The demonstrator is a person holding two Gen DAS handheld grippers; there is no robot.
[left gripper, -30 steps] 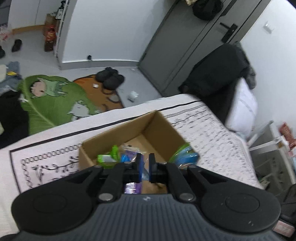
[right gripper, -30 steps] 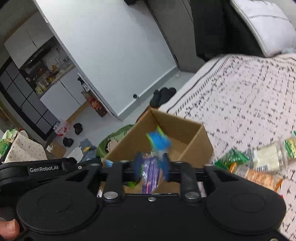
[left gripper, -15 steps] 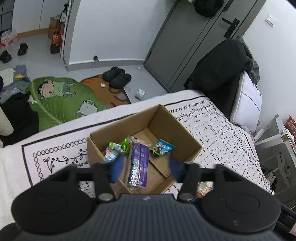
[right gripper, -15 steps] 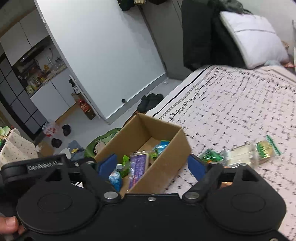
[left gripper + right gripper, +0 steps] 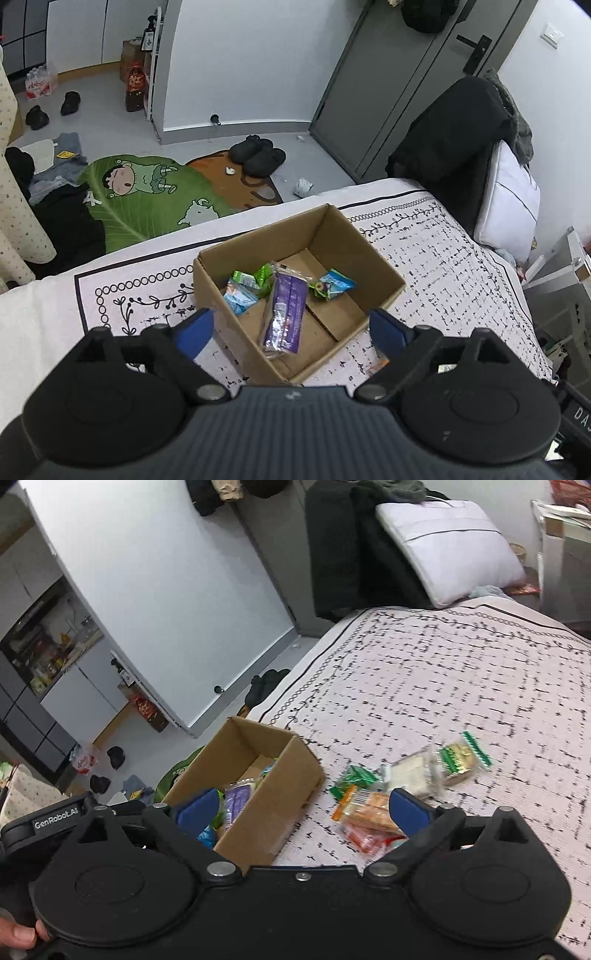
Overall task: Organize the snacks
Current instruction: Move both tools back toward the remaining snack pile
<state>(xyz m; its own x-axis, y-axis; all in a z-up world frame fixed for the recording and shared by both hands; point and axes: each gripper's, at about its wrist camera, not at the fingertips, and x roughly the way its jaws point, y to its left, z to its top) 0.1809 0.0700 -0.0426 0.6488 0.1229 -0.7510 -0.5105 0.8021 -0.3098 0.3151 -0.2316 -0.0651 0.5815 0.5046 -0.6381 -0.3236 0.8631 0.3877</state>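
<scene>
The left gripper [image 5: 291, 330] hangs over the near edge of the cardboard box [image 5: 354, 236], its blue-padded jaws having just been opening and now spread wide with nothing pinched. The right gripper [image 5: 301, 808] has likewise just been opening; its jaws stand wide and grip nothing, one pad over the box, the other over the loose snacks [image 5: 369, 812].

In the left wrist view the box sits on a white bedspread [image 5: 443, 258] printed with black vines. Inside, a purple packet [image 5: 284, 314] lies flat, its long axis running from 12 to 6 o'clock, tilted slightly toward 1. At its 10 o'clock lies a green packet [image 5: 251, 277], at 9 o'clock a light blue one [image 5: 238, 299], at 2 o'clock a blue-green one [image 5: 332, 288].

In the right wrist view the loose snacks lie on the bedspread at the box's 3 o'clock, near it. Past the bed: a green cartoon rug [image 5: 147, 199], black slippers [image 5: 258, 157], a grey door [image 5: 399, 81] and a white pillow [image 5: 450, 546].
</scene>
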